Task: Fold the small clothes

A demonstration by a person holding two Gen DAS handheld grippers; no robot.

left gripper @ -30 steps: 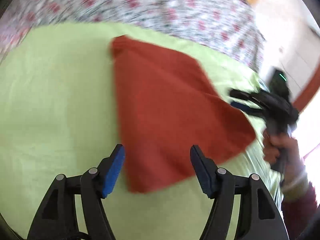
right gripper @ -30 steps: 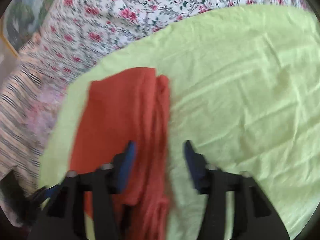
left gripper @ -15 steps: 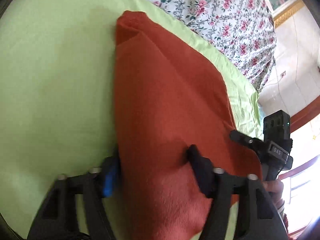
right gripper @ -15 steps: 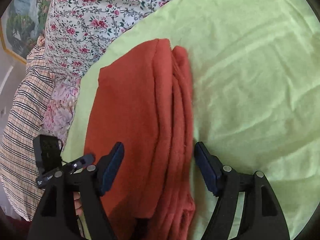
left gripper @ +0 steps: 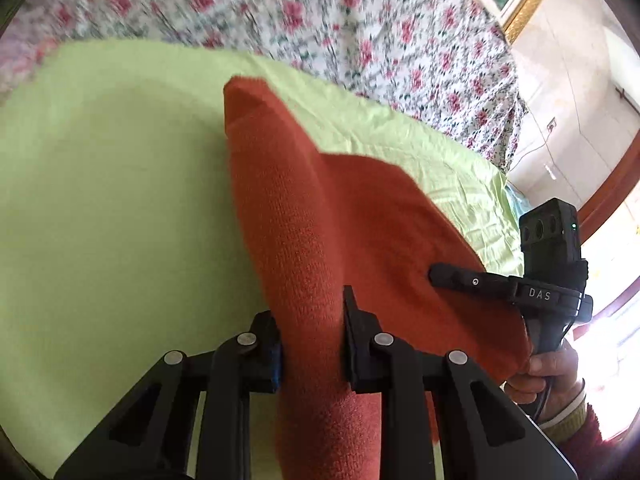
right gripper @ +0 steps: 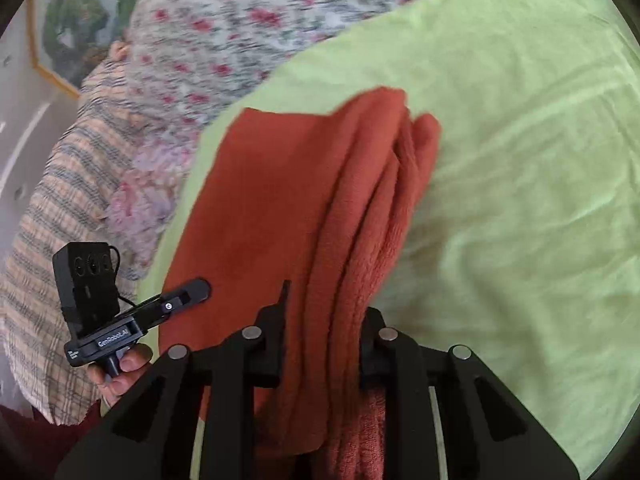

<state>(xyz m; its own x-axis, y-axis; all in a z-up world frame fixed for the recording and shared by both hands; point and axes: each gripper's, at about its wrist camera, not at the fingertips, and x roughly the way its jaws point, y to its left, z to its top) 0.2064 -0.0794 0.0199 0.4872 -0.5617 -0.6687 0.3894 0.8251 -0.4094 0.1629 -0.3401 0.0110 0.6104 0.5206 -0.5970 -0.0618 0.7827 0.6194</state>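
Tongs left and right closing, each pinching rust-red cloth over green sheet

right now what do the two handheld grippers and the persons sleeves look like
Both grippers are black plastic with two fingers and round silver rivets on the linkage. The left gripper shows a blue pad on one finger and white "GenRobot.AI" lettering on its body. The right gripper reads "DAS". Each carries a boxy black camera block with a thin black cable. The right sleeve is dark red with a pale cuff.
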